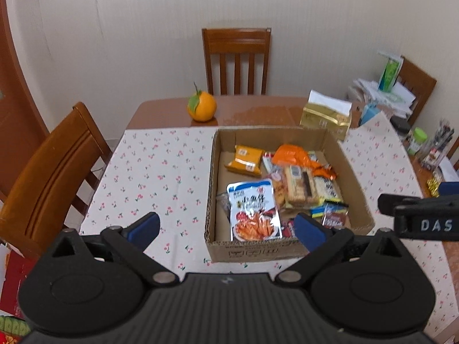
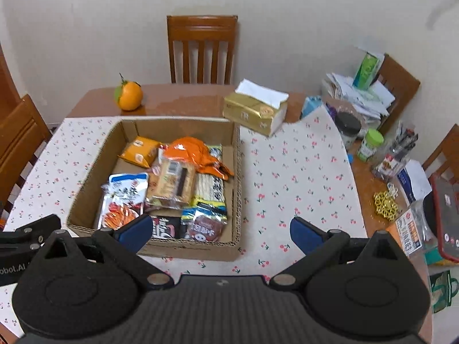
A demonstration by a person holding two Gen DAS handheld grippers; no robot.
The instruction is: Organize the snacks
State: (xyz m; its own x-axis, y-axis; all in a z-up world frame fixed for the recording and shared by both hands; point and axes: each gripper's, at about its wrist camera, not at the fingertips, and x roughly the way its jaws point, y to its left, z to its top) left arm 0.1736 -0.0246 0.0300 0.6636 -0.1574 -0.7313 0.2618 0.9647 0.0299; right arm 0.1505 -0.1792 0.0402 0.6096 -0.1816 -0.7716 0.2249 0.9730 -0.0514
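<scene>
Two tools, left tool [image 1: 226, 229] and right tool [image 2: 221, 229], both spread wide (empty), snack-filled cardboard box [image 2: 238, 172] just ahead below them.

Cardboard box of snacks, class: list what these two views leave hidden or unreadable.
- Packets under the biscuit pack: covered in both views.
- Dark packet: right wrist view, partly behind a blue fingertip.
- Clutter at the table's right edge: cropped, labels too small.
</scene>
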